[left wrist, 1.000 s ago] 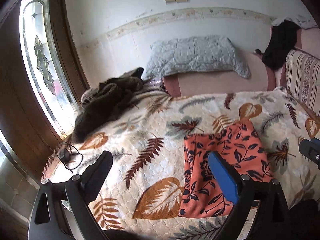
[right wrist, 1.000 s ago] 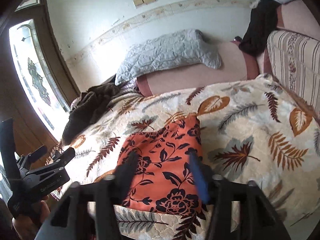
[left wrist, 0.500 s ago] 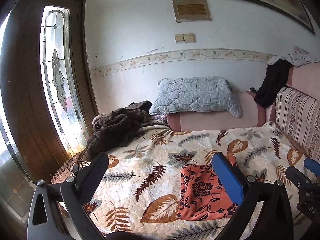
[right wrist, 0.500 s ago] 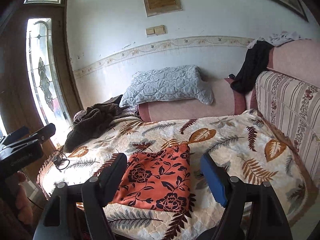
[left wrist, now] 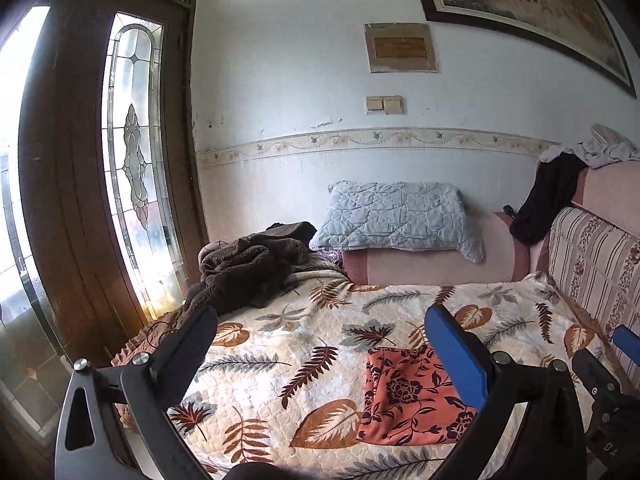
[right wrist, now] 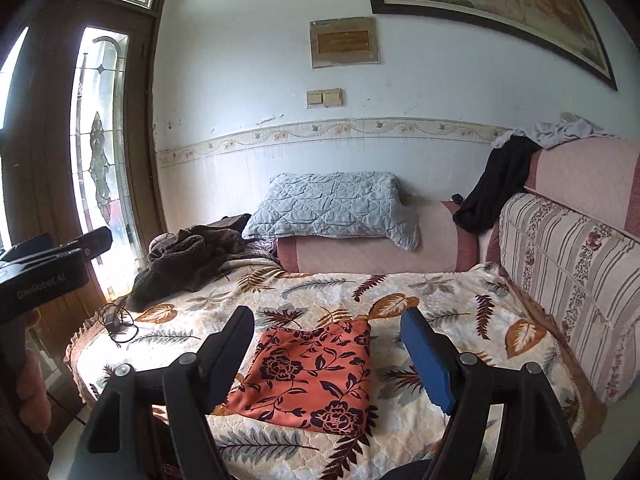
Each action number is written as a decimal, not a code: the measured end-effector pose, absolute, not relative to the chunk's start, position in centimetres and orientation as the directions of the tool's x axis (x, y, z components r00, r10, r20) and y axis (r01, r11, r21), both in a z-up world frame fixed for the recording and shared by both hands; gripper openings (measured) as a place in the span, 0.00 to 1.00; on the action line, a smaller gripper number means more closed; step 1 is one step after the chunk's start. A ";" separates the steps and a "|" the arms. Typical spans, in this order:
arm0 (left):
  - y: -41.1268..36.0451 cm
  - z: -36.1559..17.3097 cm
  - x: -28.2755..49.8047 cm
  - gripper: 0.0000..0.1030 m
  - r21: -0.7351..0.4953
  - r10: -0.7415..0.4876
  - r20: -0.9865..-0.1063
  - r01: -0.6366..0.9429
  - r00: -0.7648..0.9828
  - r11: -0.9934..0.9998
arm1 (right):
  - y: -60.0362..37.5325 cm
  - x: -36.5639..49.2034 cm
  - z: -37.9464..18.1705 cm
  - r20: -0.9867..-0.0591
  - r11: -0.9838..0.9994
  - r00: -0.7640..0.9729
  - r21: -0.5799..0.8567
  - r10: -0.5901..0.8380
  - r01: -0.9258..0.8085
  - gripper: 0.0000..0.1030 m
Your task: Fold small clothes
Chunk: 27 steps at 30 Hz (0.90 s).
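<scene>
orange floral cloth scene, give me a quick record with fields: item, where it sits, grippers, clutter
item: orange floral cloth, folded flat into a rectangle
surface: leaf-print bedspread, cloth near its front edge
left gripper: open, holds nothing, above the bedspread
right gripper: open, holds nothing, above the cloth
clutter: brown fleece heap at far left; grey pillow on the pink bolster; black garment draped at right

From my right wrist view, my left gripper [right wrist: 96, 240] carries white lettering on its black body, roughly "GenRobot.AI". In my left wrist view, the right gripper [left wrist: 626, 340] shows "DA", cut off. The wall plaque [right wrist: 345, 42] has lettering too blurred to read.
</scene>
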<state>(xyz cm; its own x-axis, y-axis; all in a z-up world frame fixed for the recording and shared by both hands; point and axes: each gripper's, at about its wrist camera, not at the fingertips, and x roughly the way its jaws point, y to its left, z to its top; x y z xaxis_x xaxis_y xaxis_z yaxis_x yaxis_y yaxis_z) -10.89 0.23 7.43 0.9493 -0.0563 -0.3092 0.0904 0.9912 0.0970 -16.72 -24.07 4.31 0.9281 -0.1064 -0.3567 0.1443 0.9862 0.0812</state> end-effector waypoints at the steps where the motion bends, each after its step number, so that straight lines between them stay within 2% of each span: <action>1: 0.3 7.6 -11.1 1.00 0.097 -0.056 -0.307 0.090 0.950 0.991 | -23.9 -16.9 4.5 -0.354 0.987 0.930 0.079 -0.103 0.139 0.77; 27: 0.1 8.9 -13.0 1.00 0.136 -0.088 -0.287 0.132 0.954 0.982 | -23.5 -18.2 5.2 -0.357 0.979 0.923 0.088 -0.140 0.183 0.77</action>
<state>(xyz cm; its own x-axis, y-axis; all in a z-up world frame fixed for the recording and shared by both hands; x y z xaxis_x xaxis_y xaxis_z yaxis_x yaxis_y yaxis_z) -12.97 0.08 8.88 0.9538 -0.0884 -0.2871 0.1320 0.9818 0.1365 -18.17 -23.50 5.15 0.9234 -0.1403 -0.3573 0.1827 0.9792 0.0878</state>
